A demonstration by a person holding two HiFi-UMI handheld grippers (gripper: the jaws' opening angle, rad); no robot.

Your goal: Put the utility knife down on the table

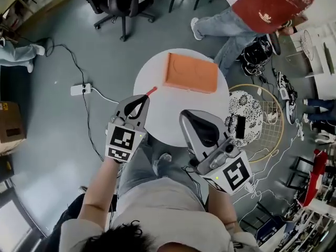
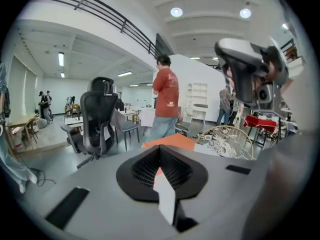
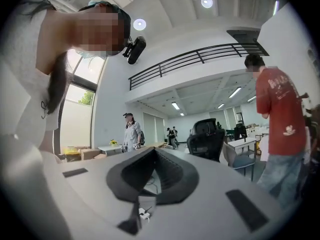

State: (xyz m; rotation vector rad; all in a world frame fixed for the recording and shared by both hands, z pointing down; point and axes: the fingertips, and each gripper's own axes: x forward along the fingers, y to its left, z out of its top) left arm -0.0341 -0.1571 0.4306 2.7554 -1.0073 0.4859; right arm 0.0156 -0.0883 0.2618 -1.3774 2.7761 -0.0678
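closest in, left gripper pinched the utility knife, its red tip at the rim of the round white table; lowering it flat before letting go seemed wise. right gripper hung pressed together, empty. orange box lay on the tabletop; bystander in red stood beyond.

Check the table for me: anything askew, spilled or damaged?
Nothing stands out. The orange box lies flat on the round table, nothing spilled. The left hand-held gripper holds the utility knife over the table's edge, not yet put down.
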